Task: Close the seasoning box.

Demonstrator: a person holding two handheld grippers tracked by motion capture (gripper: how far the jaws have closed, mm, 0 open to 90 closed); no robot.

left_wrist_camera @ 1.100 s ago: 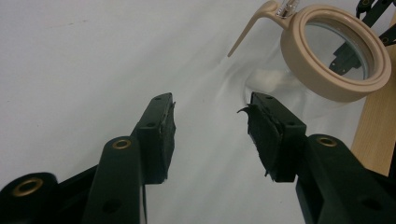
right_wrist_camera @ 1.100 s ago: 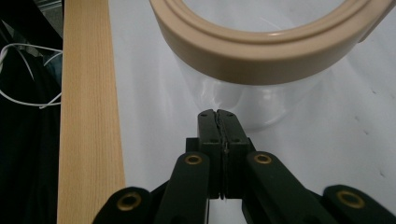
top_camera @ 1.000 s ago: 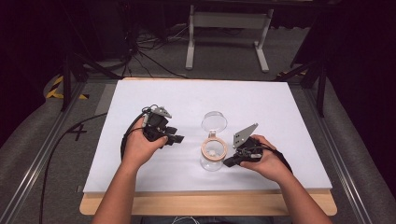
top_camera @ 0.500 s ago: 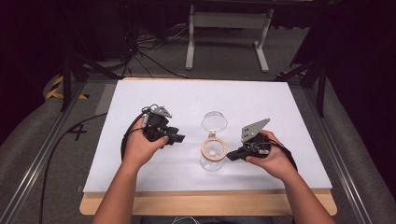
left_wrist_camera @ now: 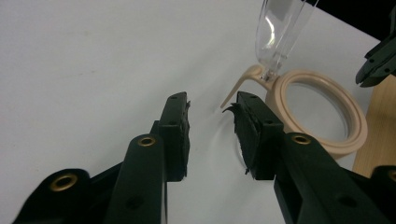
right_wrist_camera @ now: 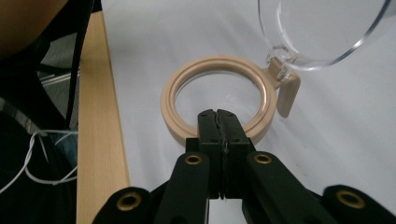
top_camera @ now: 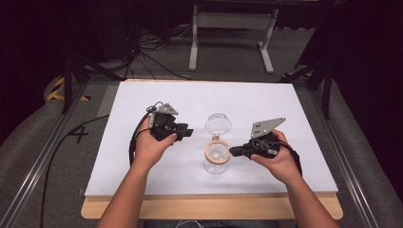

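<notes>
A clear jar with a beige rim (top_camera: 217, 154) stands at the middle of the white table. Its clear hinged lid (top_camera: 218, 124) is swung open and stands up at the far side. My left gripper (top_camera: 187, 133) is open and empty, a short way left of the jar. In the left gripper view its jaws (left_wrist_camera: 210, 105) point at the beige rim (left_wrist_camera: 327, 147) and the lid (left_wrist_camera: 280, 28). My right gripper (top_camera: 233, 151) is shut with nothing in it, its tips at the rim's right edge. In the right gripper view, that gripper (right_wrist_camera: 219, 114) overlaps the rim (right_wrist_camera: 168, 100) below the lid (right_wrist_camera: 327, 28).
The white table top (top_camera: 294, 104) has bare room all around the jar. A wooden front edge (right_wrist_camera: 95, 116) runs below it, near the person. A black cable (top_camera: 135, 142) loops from the left gripper. Stands and cables sit on the floor beyond the table.
My right gripper has moved to the right and slightly away from the person, with its tips drawn back toward the rim's edge. The left gripper and the jar have stayed put.
</notes>
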